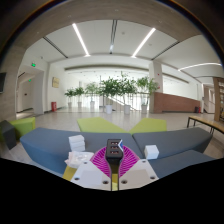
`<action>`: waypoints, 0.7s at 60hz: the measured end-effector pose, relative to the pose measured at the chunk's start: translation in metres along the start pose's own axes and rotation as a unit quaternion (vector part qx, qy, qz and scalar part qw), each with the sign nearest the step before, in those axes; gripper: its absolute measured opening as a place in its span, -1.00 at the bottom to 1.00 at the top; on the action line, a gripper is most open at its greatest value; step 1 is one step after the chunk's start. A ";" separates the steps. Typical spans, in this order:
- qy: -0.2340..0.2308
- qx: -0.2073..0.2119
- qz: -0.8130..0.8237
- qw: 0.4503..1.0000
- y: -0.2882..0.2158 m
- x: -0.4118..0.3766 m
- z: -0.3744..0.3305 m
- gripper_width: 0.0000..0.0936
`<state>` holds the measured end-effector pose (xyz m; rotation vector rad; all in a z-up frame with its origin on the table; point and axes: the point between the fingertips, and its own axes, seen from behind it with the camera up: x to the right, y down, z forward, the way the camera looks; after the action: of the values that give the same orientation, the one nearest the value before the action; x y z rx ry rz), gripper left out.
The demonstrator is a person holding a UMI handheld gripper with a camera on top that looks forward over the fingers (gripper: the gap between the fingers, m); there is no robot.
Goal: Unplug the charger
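Looking forward along the hand-held gripper, the view takes in a wide indoor hall with strip lights in the ceiling and a row of potted plants far beyond, before a pale wall. Both fingers show their magenta pads, which slope toward each other and close around a small dark block, the charger, held at their tips; the pads seem to press on it from either side, though the contact is hard to make out at this scale. Below the charger a white surface with a yellow-and-black strip runs between the fingers; what it is cannot be told. On the grey tabletop, a white box stands just left of the fingers with another white item right before it, and a small white box lies just right of the fingers. Yellow-green seats sit beyond the tabletop, with a wooden bench off to the right. Whether the charger sits in a socket cannot be told.
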<state>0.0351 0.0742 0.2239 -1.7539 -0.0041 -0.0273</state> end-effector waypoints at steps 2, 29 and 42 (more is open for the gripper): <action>0.012 -0.012 -0.003 1.000 0.003 0.020 -0.006 -0.87; 0.048 -0.267 -0.025 0.962 0.237 0.089 0.014 -0.62; 0.082 -0.280 -0.015 0.956 0.240 0.113 0.011 0.67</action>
<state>0.1528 0.0401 -0.0122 -2.3133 0.1085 -0.2146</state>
